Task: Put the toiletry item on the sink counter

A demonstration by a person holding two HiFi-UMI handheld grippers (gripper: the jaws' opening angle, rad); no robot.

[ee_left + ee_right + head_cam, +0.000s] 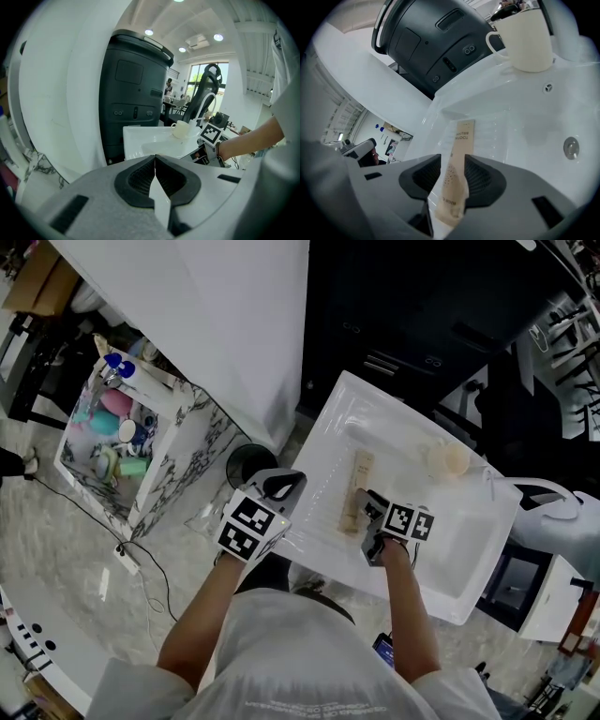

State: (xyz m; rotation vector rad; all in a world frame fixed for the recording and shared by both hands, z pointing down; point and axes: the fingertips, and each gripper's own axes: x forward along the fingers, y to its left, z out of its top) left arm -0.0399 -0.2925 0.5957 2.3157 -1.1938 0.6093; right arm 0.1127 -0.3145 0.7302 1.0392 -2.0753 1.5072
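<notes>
Right gripper view: the right gripper stands with its jaws spread, the pads to either side of the toothbrush packet and not clamping it, though one pad may just brush its edge. The packet lies flat on the white sink counter, its far end pointing toward the cream cup that stands well apart at the back. In the head view the packet rests near the counter's left side. The left gripper is clenched on nothing, off the counter's near-left edge.
</notes>
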